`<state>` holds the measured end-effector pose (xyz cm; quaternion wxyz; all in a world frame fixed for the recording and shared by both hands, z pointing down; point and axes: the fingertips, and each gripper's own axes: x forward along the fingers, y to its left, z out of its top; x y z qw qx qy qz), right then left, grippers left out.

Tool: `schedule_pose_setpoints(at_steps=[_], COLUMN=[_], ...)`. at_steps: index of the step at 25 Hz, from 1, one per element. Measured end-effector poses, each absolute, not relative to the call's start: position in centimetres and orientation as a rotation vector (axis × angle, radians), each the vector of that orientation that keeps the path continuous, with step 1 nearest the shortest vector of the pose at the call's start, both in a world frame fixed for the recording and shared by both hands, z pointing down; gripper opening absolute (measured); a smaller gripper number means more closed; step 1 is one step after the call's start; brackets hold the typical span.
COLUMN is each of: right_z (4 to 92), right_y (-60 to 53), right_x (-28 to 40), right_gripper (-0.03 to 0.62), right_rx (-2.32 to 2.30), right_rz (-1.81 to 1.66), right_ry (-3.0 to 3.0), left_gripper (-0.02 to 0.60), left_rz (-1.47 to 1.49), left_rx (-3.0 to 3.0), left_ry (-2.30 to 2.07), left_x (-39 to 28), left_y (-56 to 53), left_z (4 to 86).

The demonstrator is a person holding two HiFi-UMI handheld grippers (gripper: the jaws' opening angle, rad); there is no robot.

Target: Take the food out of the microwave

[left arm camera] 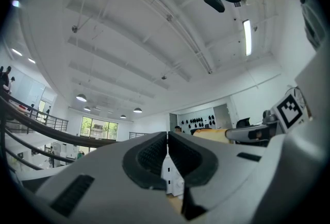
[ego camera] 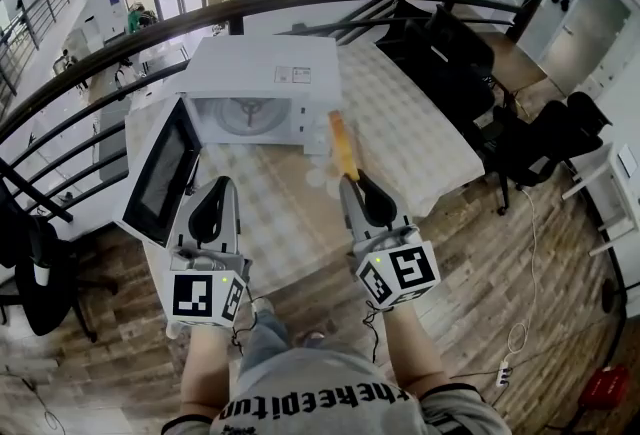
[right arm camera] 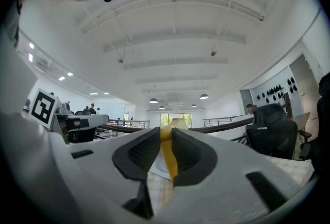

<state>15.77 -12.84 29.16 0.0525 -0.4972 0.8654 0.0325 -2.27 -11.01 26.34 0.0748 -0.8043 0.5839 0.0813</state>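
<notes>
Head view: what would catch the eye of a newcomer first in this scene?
The white microwave stands on the table with its door swung open to the left. In front of it the right gripper clamps a long piece of yellow food, while the left gripper is shut and empty.

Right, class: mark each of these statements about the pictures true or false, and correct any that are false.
1. The microwave has its door swung open. True.
2. The right hand-held gripper is empty. False: its jaws are closed on a yellow food piece.
3. The left hand-held gripper holds the food. False: its jaws are together with nothing between them.
4. The microwave stands on a checked tablecloth. True.
</notes>
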Motion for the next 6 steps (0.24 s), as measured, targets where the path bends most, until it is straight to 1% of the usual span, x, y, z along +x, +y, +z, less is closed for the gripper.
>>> schedule_pose_setpoints(at_steps=[6], right_z=[29.10], right_y=[-13.00], right_x=[15.92], right_gripper=[0.075], right_rx=[-1.509], right_rz=[0.093], right_ry=[2.623], left_gripper=[0.011], left_rz=[0.244], left_rx=[-2.415], left_ry=[1.749], left_x=[-2.16], left_y=[-11.14], left_z=[26.20])
